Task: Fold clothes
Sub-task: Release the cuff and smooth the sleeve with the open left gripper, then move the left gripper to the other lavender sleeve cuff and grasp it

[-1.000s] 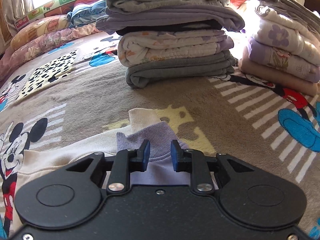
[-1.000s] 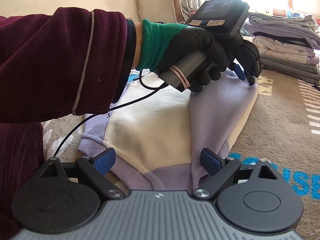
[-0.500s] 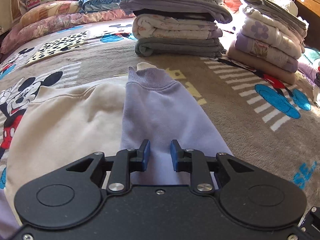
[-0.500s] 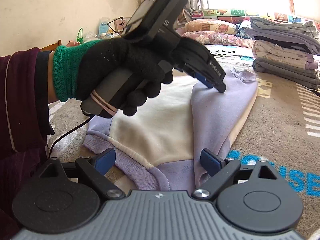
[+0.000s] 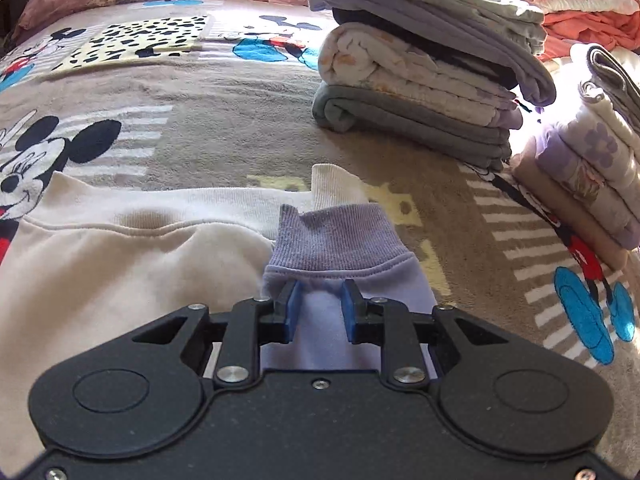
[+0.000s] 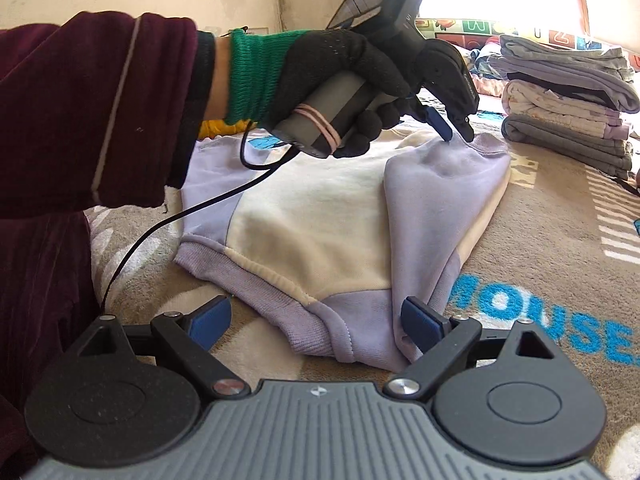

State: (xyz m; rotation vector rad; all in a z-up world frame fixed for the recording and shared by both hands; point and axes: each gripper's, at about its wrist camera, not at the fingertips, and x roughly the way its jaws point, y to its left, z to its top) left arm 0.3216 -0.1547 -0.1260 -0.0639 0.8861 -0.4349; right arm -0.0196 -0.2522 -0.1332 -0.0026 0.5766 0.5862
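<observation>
Since the sweatshirt (image 6: pixel 320 216) is soft and limp, pinch its ribbed cuff (image 5: pixel 336 236). Your left claw (image 5: pixel 319 312) is narrowly parted over the lilac sleeve, gripping nothing visibly; your right claw (image 6: pixel 316 320) gapes wide.

A sweatshirt (image 5: pixel 120 264) lies on the blanket (image 5: pixel 220 112) under the left gripper (image 5: pixel 319 304); two folded stacks (image 5: pixel 420 80) sit beyond, ahead-right.

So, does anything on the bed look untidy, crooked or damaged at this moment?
Nothing looks damaged or spilled. The nearer folded stack is a bit askew: its top grey layers overhang to the right. The sweatshirt lies flat, its lilac sleeve folded across, and the left gripper is at its cuff.
</observation>
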